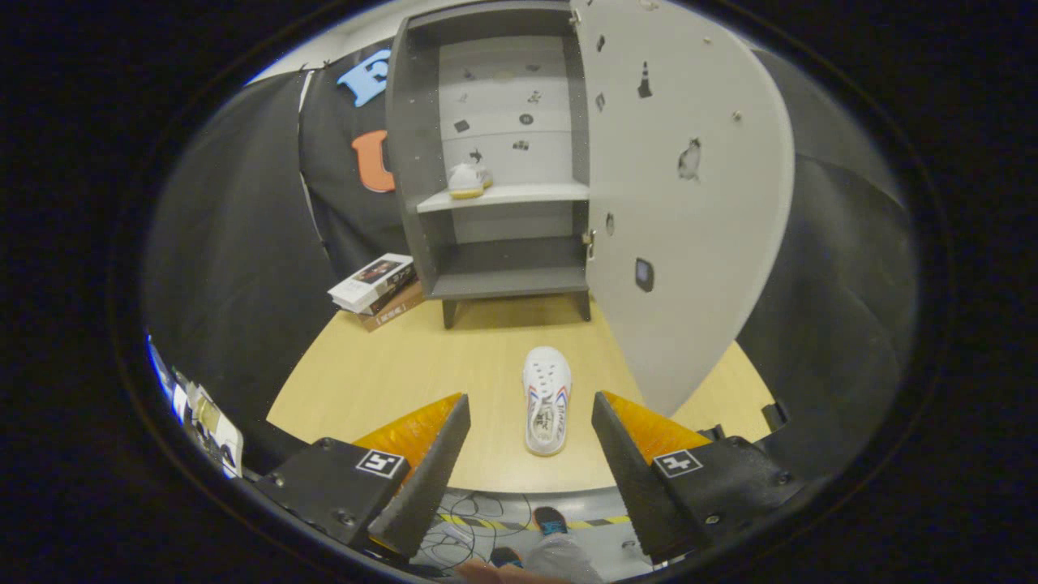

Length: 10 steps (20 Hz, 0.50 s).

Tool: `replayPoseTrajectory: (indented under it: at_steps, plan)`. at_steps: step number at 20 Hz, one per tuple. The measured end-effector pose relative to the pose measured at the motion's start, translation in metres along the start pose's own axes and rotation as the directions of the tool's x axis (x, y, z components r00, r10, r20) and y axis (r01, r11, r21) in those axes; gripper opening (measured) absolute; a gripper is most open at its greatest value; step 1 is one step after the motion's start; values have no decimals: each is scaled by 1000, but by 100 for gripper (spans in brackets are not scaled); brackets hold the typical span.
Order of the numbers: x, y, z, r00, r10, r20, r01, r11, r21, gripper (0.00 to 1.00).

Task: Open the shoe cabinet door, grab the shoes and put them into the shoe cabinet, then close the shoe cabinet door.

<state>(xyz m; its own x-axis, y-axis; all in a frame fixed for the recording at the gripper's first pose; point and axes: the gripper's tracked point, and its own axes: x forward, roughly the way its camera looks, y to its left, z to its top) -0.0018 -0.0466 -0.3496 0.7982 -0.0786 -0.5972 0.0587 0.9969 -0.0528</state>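
A grey shoe cabinet [495, 280] stands at the far side of the wooden table [389, 365], its door [689, 227] swung wide open toward me on the right. One white shoe [468, 179] rests on the cabinet's middle shelf. A second white shoe [546, 399] lies on the table, toe pointing at the cabinet, between and just ahead of my fingertips. My gripper [531, 410] hovers open above the table's near edge, with nothing between its fingers.
A stack of books or boxes [377, 290] lies on the table left of the cabinet. The open door's edge hangs close to the right finger. Below the table edge, a person's legs and shoes [551, 523] and floor cables show.
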Motion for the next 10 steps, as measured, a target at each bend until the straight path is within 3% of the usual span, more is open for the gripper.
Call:
replayPoseTrajectory:
  at_steps: [10]
  plan:
    - [114, 9, -46, 982, 5, -187, -15, 999, -50, 97]
